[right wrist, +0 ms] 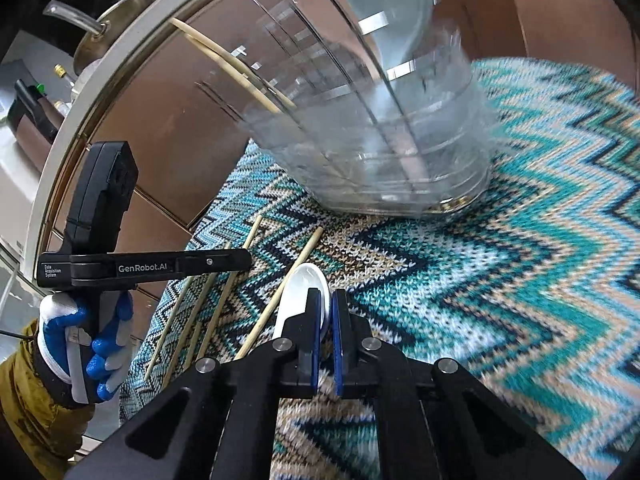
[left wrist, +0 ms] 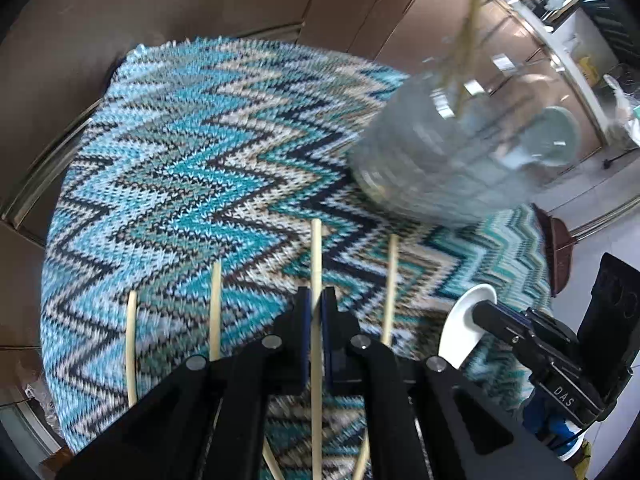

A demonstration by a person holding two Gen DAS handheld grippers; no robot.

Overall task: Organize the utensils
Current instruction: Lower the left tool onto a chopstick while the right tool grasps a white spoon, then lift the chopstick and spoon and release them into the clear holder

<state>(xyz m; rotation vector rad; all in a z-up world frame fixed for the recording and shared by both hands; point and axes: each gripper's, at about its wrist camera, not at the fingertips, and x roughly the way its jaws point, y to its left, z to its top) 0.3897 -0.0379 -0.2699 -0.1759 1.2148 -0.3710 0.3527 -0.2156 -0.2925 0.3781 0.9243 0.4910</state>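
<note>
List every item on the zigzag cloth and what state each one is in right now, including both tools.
left tool: shut on one chopstick
right tool: shut on the white spoon
loose chopsticks: lying flat on the cloth
clear jar: blurred, standing on the cloth, chopsticks already inside

Brown panelled cabinets (left wrist: 224, 4) stand behind the zigzag-knit-covered table (left wrist: 180, 152).
</note>
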